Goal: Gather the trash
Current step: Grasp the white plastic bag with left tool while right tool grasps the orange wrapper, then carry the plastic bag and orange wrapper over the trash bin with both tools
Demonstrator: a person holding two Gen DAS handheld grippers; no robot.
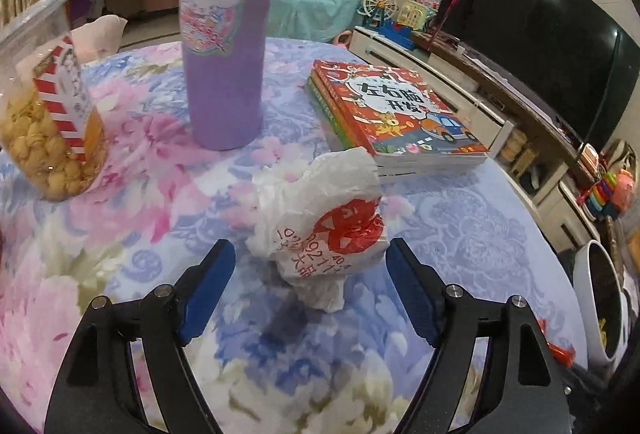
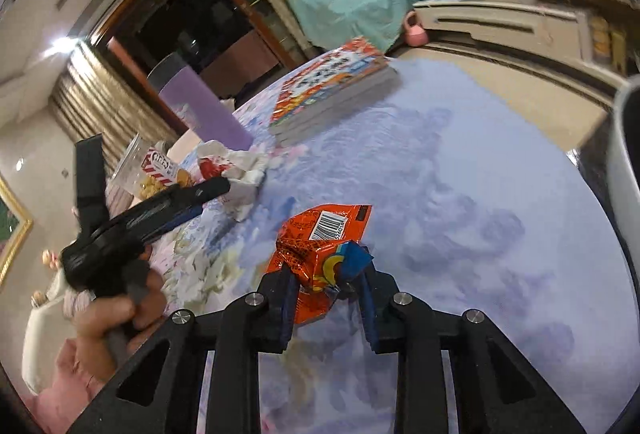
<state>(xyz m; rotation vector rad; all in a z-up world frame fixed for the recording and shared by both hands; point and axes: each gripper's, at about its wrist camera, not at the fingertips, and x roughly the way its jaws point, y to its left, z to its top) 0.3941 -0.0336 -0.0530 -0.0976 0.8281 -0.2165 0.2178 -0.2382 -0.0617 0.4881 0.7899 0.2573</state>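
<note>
Right gripper (image 2: 326,284): jaws clenched on a crumpled orange snack wrapper (image 2: 320,254), barcode uppermost, above the bench (image 2: 480,194). Left gripper (image 1: 310,274): jaws released, flanking a wadded white plastic bag (image 1: 320,222) on the floral cloth. Only the left view shows the television (image 1: 540,46).

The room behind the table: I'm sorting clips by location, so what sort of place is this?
Most likely a home living room: a large television on a long media cabinet, children's toys beside it, and a flowered tablecloth on the table.
</note>
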